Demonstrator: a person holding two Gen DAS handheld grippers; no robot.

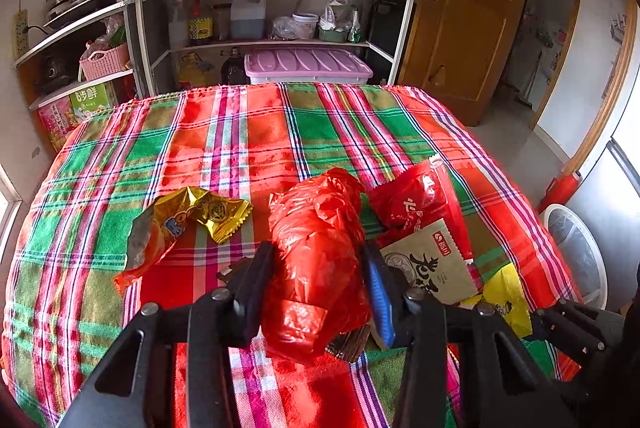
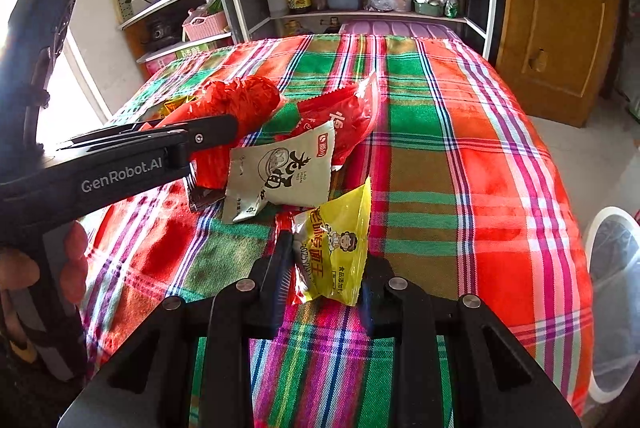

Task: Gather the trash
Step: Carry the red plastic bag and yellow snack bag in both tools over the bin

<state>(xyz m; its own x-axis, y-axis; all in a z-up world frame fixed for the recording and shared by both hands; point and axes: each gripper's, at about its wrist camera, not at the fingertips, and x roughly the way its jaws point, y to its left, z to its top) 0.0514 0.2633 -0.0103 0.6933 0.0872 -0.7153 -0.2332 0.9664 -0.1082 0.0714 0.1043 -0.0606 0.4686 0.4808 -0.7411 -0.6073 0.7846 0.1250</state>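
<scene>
Both grippers pinching: left red bag, right yellow wrapper; "GenRobot.AI" legible.

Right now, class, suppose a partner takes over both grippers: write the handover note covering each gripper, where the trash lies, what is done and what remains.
Left gripper: fingers closed around the crumpled red plastic bag, at the table.
Right gripper: fingers either side of the yellow snack packet; grip not confirmed.
On the plaid tablecloth: beige sachet, red wrapper, gold wrapper.
White bin stands off the table's right.
Done: nothing visibly binned. Left: all five pieces.
</scene>
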